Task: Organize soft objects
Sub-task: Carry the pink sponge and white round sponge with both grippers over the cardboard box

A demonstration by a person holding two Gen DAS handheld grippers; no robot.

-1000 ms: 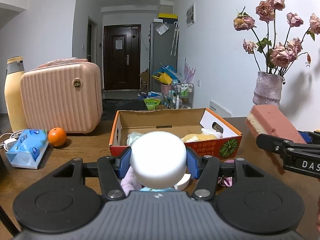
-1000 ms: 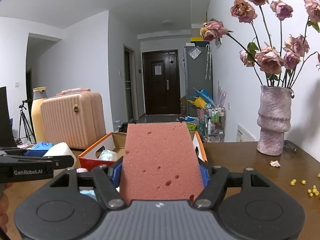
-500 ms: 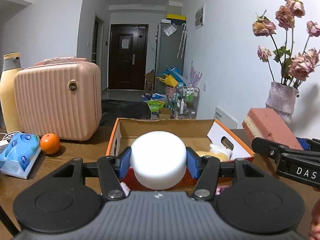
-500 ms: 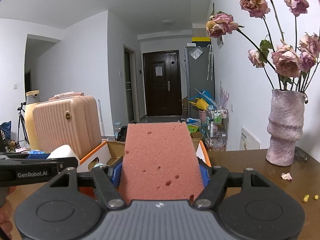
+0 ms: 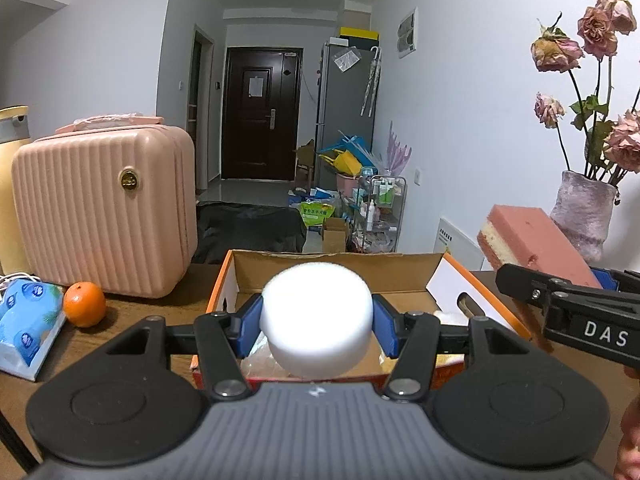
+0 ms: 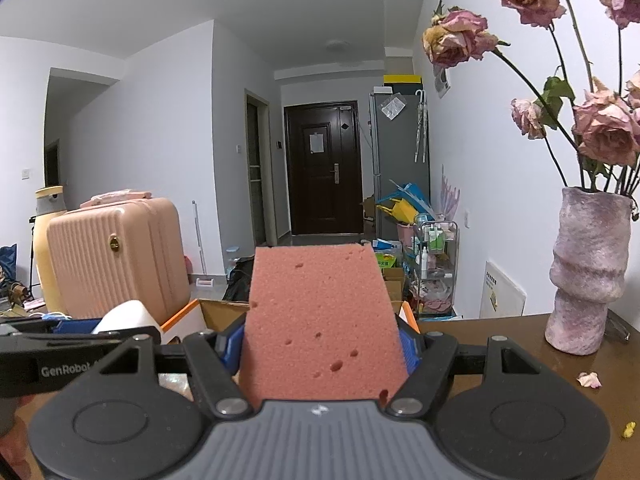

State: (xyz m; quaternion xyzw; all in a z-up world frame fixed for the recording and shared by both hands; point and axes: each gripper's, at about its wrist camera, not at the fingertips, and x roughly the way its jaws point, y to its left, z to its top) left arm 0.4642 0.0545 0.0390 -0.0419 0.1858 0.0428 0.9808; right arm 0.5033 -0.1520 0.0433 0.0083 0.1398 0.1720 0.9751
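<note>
Left gripper (image 5: 318,318), blue pads pinching a white round foam puck (image 5: 316,316) at its sides; right gripper (image 6: 322,346), pads clamped on a pink sponge block (image 6: 320,320), cream underlayer visible from the left view.

Compared with a second ago: both grippers carried nearer to the open cardboard box (image 5: 236,276) with the orange rim, grips unchanged. Box formerly seen whole, red printed front included; now filling the lower middle of the left view, front mostly hidden behind the puck, puck hanging at the near wall. Likely meaning: transport nearly done, release into the box pending.

Contents of the box: pale soft items, partly hidden, not identifiable.

Left of the box on the wooden table (image 5: 152,312): an orange (image 5: 84,304), a blue tissue pack (image 5: 28,320), a pink ribbed suitcase (image 5: 104,212). Far right: a mottled vase (image 6: 588,272) of dried roses.

Legible writing: "DAS" on the right gripper's arm, "GenRobot" on the left gripper's arm; tissue-pack and box print too small to read.
</note>
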